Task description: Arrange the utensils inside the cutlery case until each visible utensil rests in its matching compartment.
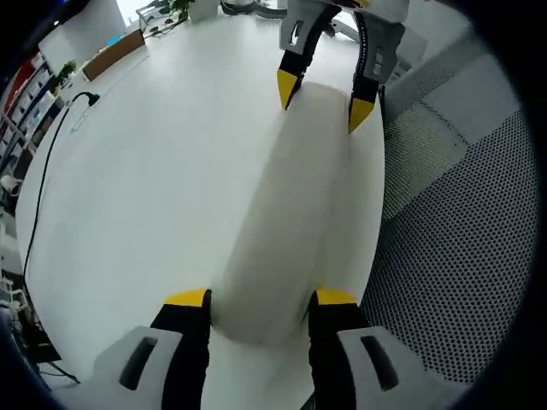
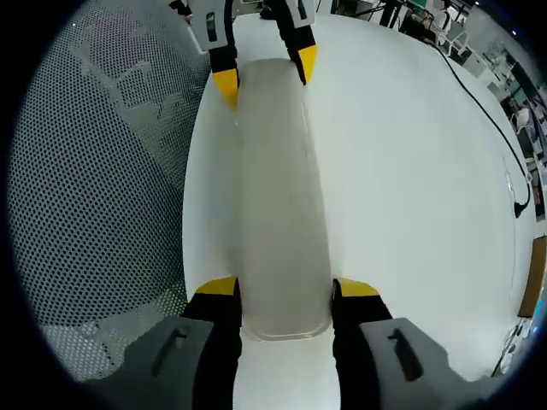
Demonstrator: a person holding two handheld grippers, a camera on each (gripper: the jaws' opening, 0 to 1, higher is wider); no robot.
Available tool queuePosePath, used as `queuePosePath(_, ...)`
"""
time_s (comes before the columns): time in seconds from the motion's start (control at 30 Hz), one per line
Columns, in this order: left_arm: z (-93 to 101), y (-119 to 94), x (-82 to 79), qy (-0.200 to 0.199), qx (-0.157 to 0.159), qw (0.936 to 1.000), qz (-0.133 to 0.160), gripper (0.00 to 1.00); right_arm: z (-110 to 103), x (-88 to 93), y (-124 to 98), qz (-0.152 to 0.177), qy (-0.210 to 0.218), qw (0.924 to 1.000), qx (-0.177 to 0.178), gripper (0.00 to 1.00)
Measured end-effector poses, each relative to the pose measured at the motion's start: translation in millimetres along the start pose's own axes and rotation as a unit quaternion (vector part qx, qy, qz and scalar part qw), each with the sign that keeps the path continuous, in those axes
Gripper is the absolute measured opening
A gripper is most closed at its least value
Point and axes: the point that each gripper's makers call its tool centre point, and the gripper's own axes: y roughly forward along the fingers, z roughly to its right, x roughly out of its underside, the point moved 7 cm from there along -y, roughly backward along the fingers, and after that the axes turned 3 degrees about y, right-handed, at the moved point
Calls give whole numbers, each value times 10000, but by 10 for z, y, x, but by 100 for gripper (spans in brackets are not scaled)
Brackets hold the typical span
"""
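A long, frosted white cutlery case lies closed on the white table, near its edge. Its lid hides whatever is inside. My left gripper clasps one short end, its yellow-tipped jaws pressed against the case's two long sides. My right gripper holds the opposite end the same way. In the right gripper view the case runs straight away from my right gripper to the left gripper at the far end.
A grey mesh chair stands tight against the table edge beside the case, also seen as mesh chair. A black cable runs over the far side of the table. Shelves and plants stand beyond.
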Motion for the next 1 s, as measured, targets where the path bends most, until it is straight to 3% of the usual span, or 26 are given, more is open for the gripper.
queuePosePath(0.53,245,-43,79,-12,-37,9999,-96,46,-268,17,-3,-67,101,9999,26,40)
queuePosePath(0.87,296,-57,102,-224,-47,9995,-213,47,-288,3,-6,-90,34,10000,-4,41)
queuePosePath(0.93,325,-63,166,-890,71,9949,-471,49,-261,8,-13,-87,143,9998,84,45)
queuePosePath(0.97,304,-66,160,-672,59,9968,-431,52,-207,5,-30,-129,200,9992,312,52)
queuePosePath(1.0,307,-90,211,-432,71,9967,-678,55,-205,-2,-40,-121,143,9993,322,57)
